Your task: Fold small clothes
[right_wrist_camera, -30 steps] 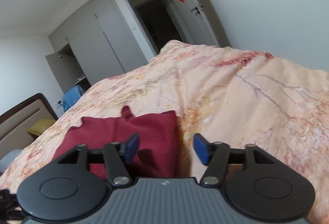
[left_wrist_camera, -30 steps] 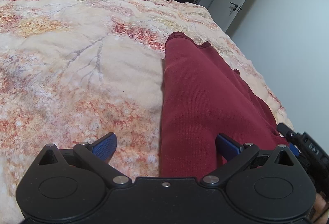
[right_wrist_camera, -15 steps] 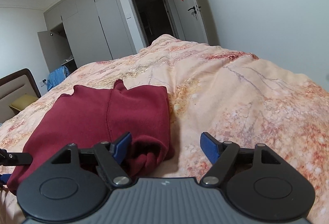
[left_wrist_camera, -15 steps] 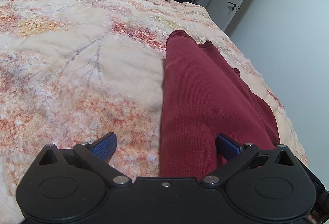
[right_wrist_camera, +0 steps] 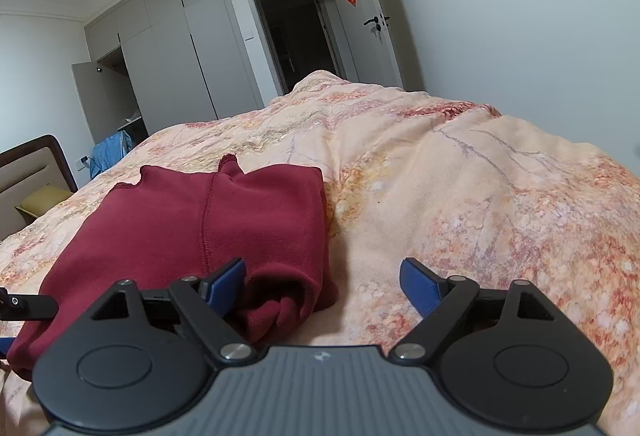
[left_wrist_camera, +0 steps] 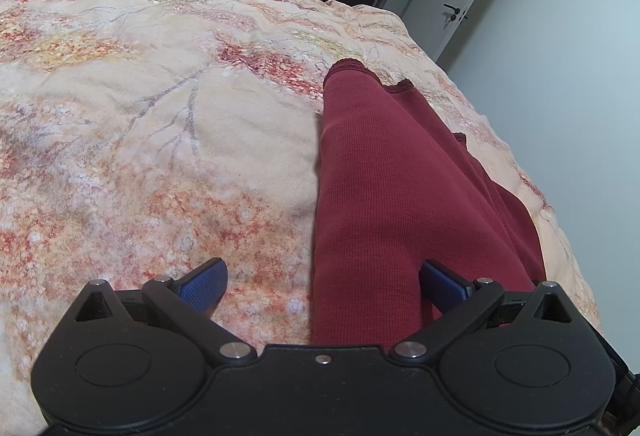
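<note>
Garment (dark red, folded) lies on floral quilt. Right gripper opening wide, pads off the cloth. Left gripper spread wide over garment's edge, gripping nothing.

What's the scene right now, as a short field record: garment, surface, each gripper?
garment: dark red garment, folded, lying flat
surface: floral quilt on a bed
left gripper: open, garment's near edge between the jaws, pads not pressing
right gripper: jaws opening, over the garment's near corner, nothing gripped
</note>
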`<state>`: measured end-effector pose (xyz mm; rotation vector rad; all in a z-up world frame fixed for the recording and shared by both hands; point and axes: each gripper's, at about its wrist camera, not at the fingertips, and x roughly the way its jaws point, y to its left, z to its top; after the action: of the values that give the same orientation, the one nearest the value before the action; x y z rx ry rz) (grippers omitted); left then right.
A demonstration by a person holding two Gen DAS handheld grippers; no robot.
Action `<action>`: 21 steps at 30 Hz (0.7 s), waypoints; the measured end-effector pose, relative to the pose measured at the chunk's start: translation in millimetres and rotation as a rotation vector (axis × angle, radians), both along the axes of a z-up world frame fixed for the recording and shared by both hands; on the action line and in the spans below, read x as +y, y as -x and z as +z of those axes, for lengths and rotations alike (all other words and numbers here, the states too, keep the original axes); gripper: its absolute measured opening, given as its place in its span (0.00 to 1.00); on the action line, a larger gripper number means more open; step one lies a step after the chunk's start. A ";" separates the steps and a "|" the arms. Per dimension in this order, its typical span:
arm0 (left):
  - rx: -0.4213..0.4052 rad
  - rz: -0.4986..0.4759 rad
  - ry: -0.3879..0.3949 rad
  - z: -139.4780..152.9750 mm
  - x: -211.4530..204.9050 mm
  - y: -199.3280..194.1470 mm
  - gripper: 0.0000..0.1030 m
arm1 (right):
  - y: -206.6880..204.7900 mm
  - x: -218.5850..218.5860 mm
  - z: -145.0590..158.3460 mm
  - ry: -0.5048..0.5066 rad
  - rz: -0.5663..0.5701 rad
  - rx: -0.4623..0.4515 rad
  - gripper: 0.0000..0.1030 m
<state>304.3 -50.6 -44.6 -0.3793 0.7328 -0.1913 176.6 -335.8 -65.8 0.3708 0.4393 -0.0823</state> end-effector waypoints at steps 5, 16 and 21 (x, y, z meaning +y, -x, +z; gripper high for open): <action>0.000 0.000 0.000 0.0 -0.2 0.1 0.99 | -0.6 0.1 -1.3 -0.001 0.000 -0.005 0.88; 0.003 0.001 0.006 -0.7 0.2 -0.2 1.00 | 0.7 -9.7 3.6 -0.064 0.037 -0.029 0.96; 0.002 0.000 0.005 -1.0 0.4 -0.3 1.00 | -11.6 -12.9 14.5 -0.076 0.073 -0.049 1.00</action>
<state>304.5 -50.2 -45.6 -0.3843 0.7343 -0.1929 188.2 -348.7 -51.3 0.4300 0.4083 0.0149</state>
